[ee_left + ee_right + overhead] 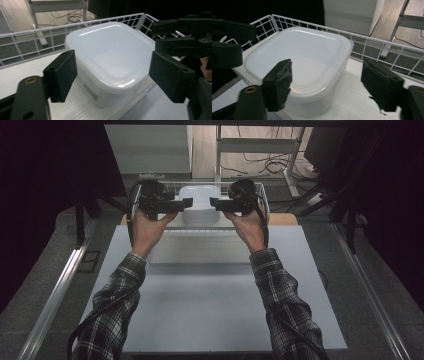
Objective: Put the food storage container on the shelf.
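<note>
Though embossed, container (pixel 110 62) marking unreadable

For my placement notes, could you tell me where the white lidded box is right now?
The white box sits in the wire basket at the table's far edge, between the left gripper and right gripper.

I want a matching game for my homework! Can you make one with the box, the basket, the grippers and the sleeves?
Things:
1. box
2. basket
3. left gripper and right gripper
4. sleeves

Descriptions:
A. black, jaws open
B. checked cloth
C. white wire
D. white plastic with a lid on, in the basket

Pairs: 1-D, 2-C, 3-A, 4-B
</note>
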`<act>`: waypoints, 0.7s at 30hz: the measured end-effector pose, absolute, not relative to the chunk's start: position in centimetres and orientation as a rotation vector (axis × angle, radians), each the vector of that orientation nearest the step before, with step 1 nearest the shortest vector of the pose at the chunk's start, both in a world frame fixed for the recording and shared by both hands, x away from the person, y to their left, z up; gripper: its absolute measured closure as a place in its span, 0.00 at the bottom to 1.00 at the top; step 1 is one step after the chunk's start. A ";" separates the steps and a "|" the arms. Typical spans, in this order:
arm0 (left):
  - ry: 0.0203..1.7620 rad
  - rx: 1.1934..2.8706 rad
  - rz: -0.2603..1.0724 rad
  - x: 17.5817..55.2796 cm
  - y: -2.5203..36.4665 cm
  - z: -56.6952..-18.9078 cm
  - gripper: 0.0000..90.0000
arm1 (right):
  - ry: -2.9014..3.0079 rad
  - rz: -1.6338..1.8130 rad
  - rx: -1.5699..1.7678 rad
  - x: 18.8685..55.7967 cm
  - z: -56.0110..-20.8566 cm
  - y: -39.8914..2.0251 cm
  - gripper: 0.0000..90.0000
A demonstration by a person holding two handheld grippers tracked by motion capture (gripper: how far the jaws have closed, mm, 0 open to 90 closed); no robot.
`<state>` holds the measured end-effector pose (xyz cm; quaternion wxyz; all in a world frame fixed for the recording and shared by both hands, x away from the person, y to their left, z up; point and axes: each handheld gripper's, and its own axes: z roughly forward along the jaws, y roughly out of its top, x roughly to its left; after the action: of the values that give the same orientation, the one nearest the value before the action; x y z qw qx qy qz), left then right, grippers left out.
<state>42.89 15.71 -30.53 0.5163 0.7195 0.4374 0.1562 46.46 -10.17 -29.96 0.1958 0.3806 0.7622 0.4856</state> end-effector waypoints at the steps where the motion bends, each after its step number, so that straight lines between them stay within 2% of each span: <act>1: 1.045 1.731 0.362 42.8 15.7 -30.5 0.22 | 2.145 1.363 1.052 46.3 -29.9 -10.2 0.23; 2: 1.044 1.737 0.355 42.8 15.7 -30.6 0.21 | 2.191 1.371 1.028 46.1 -29.8 -10.1 0.17; 8: 1.003 1.768 0.311 42.1 16.0 -31.4 0.14 | 2.251 1.332 0.970 45.3 -29.8 -10.1 0.06; 21: 0.897 1.796 0.318 40.1 16.4 -33.2 0.06 | 2.270 1.317 0.905 43.5 -31.6 -10.4 0.01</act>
<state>40.14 16.38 -33.23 0.5266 0.7512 0.3751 0.1330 43.50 -10.38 -31.55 0.1817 0.3204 0.8041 0.4666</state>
